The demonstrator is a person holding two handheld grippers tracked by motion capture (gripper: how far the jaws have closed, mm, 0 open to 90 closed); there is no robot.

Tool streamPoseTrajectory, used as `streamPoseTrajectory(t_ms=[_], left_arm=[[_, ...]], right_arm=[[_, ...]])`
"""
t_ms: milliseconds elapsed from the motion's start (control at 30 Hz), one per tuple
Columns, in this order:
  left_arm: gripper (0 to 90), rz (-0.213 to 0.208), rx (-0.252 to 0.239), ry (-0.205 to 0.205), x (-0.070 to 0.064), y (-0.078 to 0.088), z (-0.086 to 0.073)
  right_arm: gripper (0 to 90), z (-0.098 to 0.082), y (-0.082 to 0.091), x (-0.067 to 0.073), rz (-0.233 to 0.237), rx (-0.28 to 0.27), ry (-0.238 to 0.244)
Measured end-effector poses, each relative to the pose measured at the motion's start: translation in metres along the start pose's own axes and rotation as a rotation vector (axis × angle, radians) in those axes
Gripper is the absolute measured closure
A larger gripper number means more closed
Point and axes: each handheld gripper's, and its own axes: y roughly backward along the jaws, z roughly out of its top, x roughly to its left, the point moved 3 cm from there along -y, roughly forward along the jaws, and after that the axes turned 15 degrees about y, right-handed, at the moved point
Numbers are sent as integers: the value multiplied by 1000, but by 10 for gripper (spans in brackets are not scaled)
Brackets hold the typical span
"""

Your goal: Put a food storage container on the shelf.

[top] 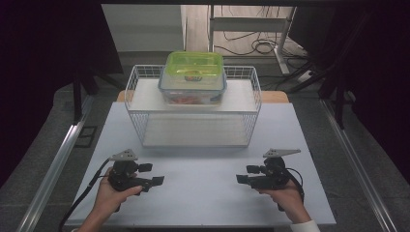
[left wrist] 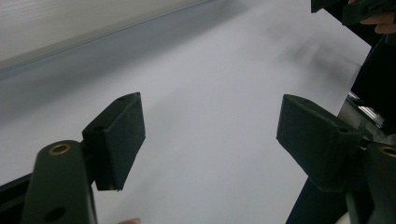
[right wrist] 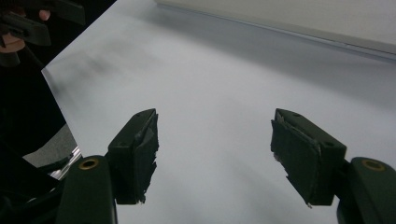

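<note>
Low over the near part of the white table (top: pixel 203 198), my left gripper (top: pixel 151 174) is held in a hand at the left, its jaws pointing right. They are open with nothing between them, and in the left gripper view the open gripper (left wrist: pixel 212 135) frames bare tabletop. My right gripper (top: pixel 246 174) mirrors it at the right, pointing left, open and holding nothing; in its own view, the right gripper (right wrist: pixel 215 144) also looks onto plain white surface. Each gripper view catches the other gripper far off: the right gripper (left wrist: pixel 355 9) and the left gripper (right wrist: pixel 28 23).
A white wire basket (top: pixel 129 89) stands at the table's far middle with a pale shelf board (top: pixel 145 96) across its top. A clear food container with a green lid (top: pixel 193 77) sits on that board. Beyond the table are a floor with cables and desk legs.
</note>
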Motion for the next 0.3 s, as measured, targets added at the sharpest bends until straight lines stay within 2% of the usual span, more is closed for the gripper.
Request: streamPoseTrajectory(t_ms=[300], left_arm=[[219,10,0,-3,1,-1,-1]], right_arm=[[297,-3,1,0,-14,-18,13]])
